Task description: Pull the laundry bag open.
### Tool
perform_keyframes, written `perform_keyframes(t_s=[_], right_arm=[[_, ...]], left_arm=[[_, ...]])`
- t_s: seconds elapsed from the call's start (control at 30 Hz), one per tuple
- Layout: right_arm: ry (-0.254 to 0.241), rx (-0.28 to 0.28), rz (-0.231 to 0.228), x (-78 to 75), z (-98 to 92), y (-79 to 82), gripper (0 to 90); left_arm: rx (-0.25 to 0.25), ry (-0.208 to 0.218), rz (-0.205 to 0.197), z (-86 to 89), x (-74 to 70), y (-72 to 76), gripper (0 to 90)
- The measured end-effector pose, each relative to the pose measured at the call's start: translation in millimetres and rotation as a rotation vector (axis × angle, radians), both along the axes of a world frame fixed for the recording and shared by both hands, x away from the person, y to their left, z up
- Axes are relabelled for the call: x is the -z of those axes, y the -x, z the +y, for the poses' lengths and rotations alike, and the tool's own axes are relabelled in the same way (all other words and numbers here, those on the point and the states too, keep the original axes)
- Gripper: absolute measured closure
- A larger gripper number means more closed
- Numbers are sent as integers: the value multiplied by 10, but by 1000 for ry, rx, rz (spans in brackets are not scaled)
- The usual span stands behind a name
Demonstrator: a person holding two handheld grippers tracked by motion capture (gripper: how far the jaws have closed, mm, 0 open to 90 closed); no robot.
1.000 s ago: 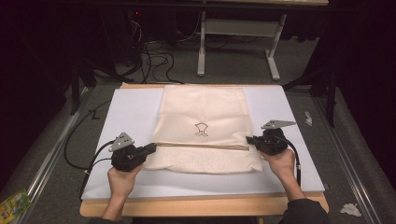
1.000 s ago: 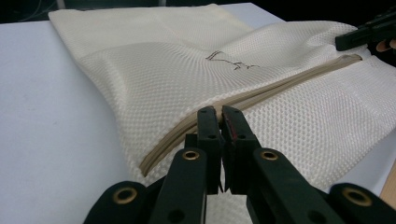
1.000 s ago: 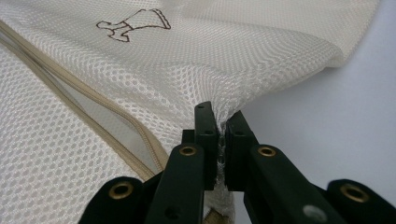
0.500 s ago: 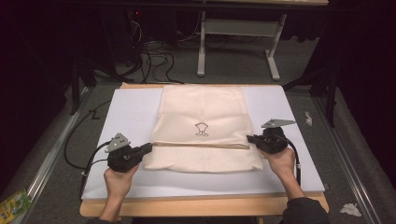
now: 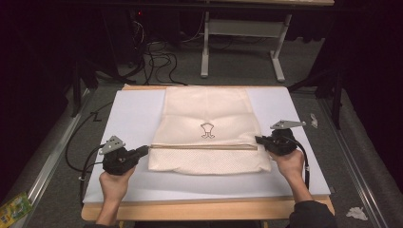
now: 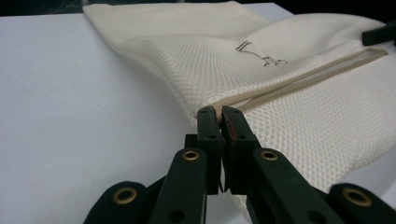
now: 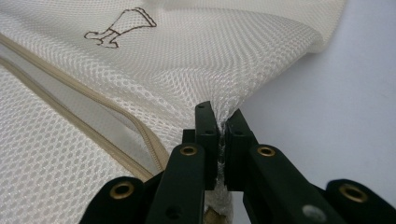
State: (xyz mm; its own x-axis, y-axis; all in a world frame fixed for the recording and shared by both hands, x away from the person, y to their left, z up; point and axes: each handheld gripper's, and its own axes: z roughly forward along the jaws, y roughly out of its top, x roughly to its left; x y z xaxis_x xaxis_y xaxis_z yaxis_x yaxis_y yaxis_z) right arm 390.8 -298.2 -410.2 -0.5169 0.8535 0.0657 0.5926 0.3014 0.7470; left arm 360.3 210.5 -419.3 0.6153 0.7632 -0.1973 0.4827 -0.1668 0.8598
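A cream mesh bag point(image 5: 206, 107) with a small brown printed emblem point(image 5: 207, 129) lies flat on the white board point(image 5: 128, 118). A tan zip strip point(image 5: 204, 147) runs across its lower part. My left gripper point(image 5: 145, 150) is shut on the bag's left edge at the end of the zip. In the left gripper view the jaws point(image 6: 219, 112) pinch the mesh bag point(image 6: 303, 107) right where the tan strip ends. My right gripper point(image 5: 258, 139) is shut on the bag's right edge. The right gripper view has mesh squeezed between the shut gripper point(image 7: 219, 116), with the bag point(image 7: 187, 70) spreading away beyond.
The white board rests on a wooden table point(image 5: 204, 211). Beyond the table a white desk frame point(image 5: 242, 33) and loose cables point(image 5: 157, 57) sit on the grey floor. Crumpled paper point(image 5: 356, 213) lies at the right, a colourful packet point(image 5: 14, 208) at the lower left.
My left gripper has shifted slightly to the left, drawing the bag's left edge with it. The right gripper has stayed in place.
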Motion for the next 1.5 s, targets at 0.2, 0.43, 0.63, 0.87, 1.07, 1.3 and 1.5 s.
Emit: perform_keyframes(t_s=[0.2, 0.43, 0.63, 0.87, 1.07, 1.3, 1.5], right_arm=[[5, 2, 2, 30, 20, 24, 882], [-7, 12, 17, 107, 28, 40, 878], [-11, 14, 25, 213, 49, 33, 872], [-27, 13, 47, 344, -3, 69, 869], [59, 6, 25, 403, 66, 112, 869], [55, 15, 29, 479, 58, 103, 854], [55, 20, 43, 499, 59, 113, 819]], left_arm=[[1, 6, 30, -17, 26, 5, 872], [7, 37, 50, -77, 33, -58, 871], [-17, -87, 22, -160, 76, -27, 869], [1, -128, 56, -144, 129, -2, 867], [-29, -249, 16, -321, 199, 99, 867], [-22, -237, 16, -295, 209, 80, 862], [-26, -224, 26, -283, 253, 62, 850]])
